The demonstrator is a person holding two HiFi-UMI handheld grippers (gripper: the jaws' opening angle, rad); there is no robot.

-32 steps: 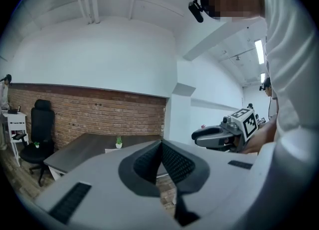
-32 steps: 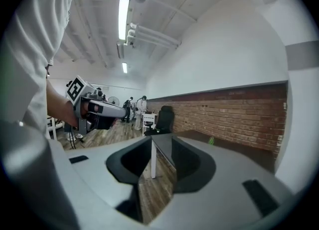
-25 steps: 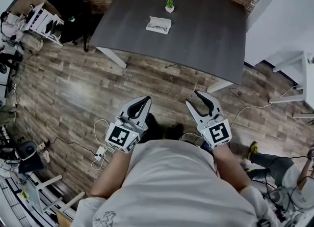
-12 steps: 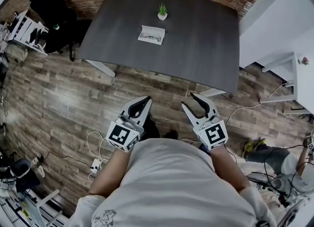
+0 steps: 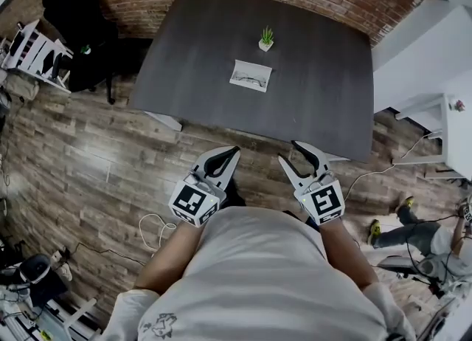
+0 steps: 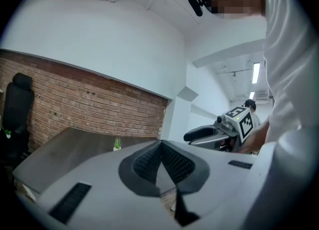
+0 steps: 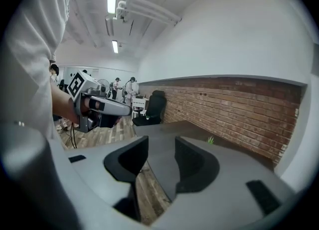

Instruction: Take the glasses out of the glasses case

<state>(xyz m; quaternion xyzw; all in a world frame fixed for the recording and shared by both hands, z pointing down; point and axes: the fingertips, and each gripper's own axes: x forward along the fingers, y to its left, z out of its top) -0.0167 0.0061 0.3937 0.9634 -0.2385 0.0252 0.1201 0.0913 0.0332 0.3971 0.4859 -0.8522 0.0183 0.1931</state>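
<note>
A white glasses case (image 5: pixel 251 76) lies open on the dark grey table (image 5: pixel 317 88), with dark-framed glasses (image 5: pixel 248 79) inside it. Both grippers hang in front of the person's chest, over the wooden floor, well short of the table's near edge. My left gripper (image 5: pixel 233 152) is shut with nothing in it; its pads meet in the left gripper view (image 6: pixel 160 142). My right gripper (image 5: pixel 289 151) stands open and empty, with a clear gap between its pads (image 7: pixel 162 147). The case does not show in either gripper view.
A small potted plant (image 5: pixel 266 38) stands just behind the case. A black office chair (image 5: pixel 81 15) and a white rack (image 5: pixel 33 48) are at the table's left. White furniture and a person (image 5: pixel 431 240) are at the right. Cables (image 5: pixel 151 223) lie on the floor.
The table and case have come nearer and shifted slightly right in the head view. Both grippers have risen a little toward the table edge. Their jaw states are unchanged.
</note>
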